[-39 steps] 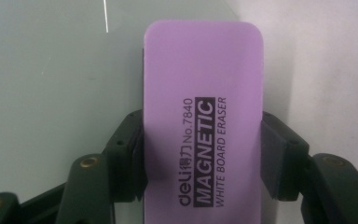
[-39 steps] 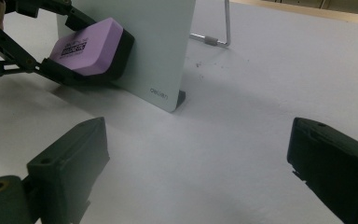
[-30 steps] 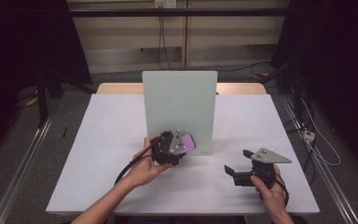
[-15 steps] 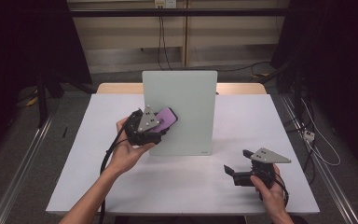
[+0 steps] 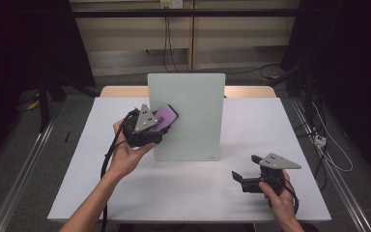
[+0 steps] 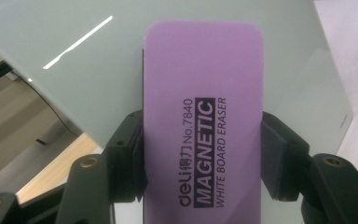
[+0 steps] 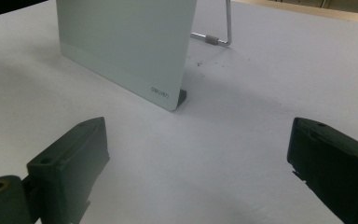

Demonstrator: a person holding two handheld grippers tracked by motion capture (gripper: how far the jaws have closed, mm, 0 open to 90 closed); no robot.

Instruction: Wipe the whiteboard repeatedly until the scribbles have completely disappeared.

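A purple magnetic whiteboard eraser (image 6: 203,130) is clamped by its long sides in my left gripper (image 6: 200,168), which is shut on it. In the high view that left gripper (image 5: 155,123) holds the eraser (image 5: 164,116) up by the left edge of an upright pale glass board (image 5: 188,116); whether the eraser touches the board I cannot tell. The board (image 6: 98,70) fills the background behind the eraser. My right gripper (image 5: 244,180) rests low on the table at the front right, open, nothing between its jaws. Ahead of it stands the board's lower corner (image 7: 165,95).
The white tabletop (image 5: 77,159) stretches around the board. Behind the board a thin metal stand leg (image 7: 216,39) props it up. Dark floor and cables lie beyond the table's edges.
My left gripper has carried the eraser up and to the left, from the board's lower middle to its upper left edge. The right gripper has stayed put.
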